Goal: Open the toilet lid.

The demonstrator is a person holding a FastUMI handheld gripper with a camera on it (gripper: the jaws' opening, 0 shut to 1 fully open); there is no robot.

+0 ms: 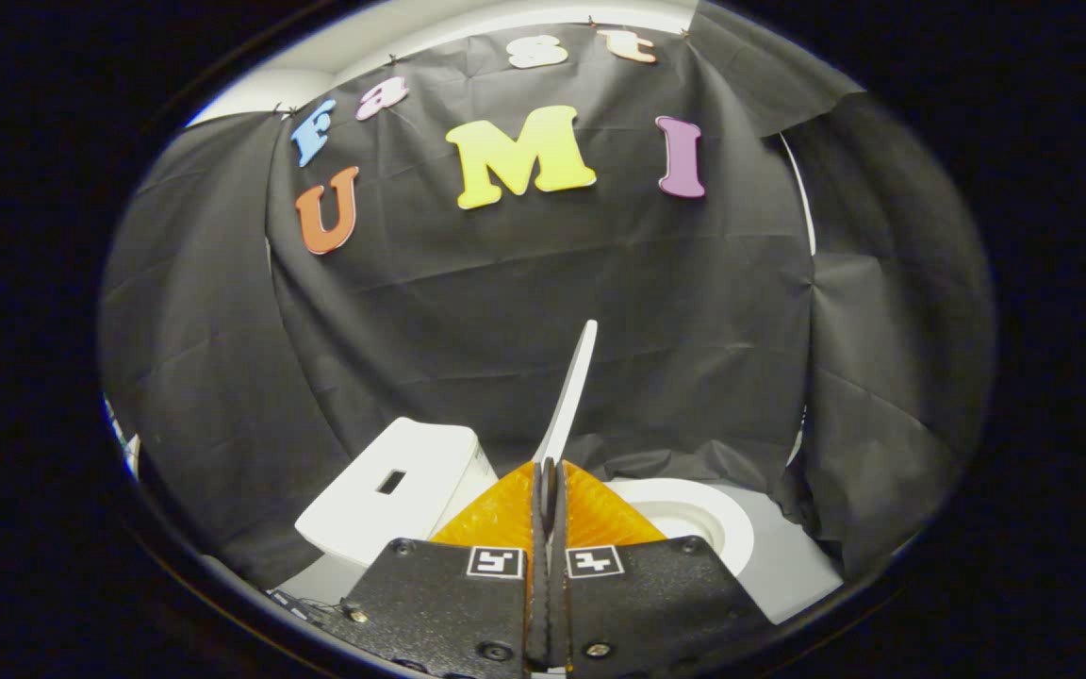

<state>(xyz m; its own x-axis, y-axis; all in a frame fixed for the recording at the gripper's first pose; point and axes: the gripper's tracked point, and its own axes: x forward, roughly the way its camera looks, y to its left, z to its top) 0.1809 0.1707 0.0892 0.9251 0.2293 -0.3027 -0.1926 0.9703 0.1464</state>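
The white toilet lid (573, 391) stands raised, seen edge-on as a thin blade tilted slightly right, rising straight out from my fingertips. My gripper (548, 467) is shut on the lid's lower edge, both fingers pressed against it with almost no gap. To the right of the fingers lies the white round seat and bowl (708, 519), uncovered. Left of the fingers stands the white toilet tank (392, 486), with a dark rectangular slot in its top.
Black cloth walls close in behind the toilet and on both sides. A pale grey floor or platform (788, 571) shows around the bowl at the right. A few small items lie by the tank's base at the lower left, too small to tell.
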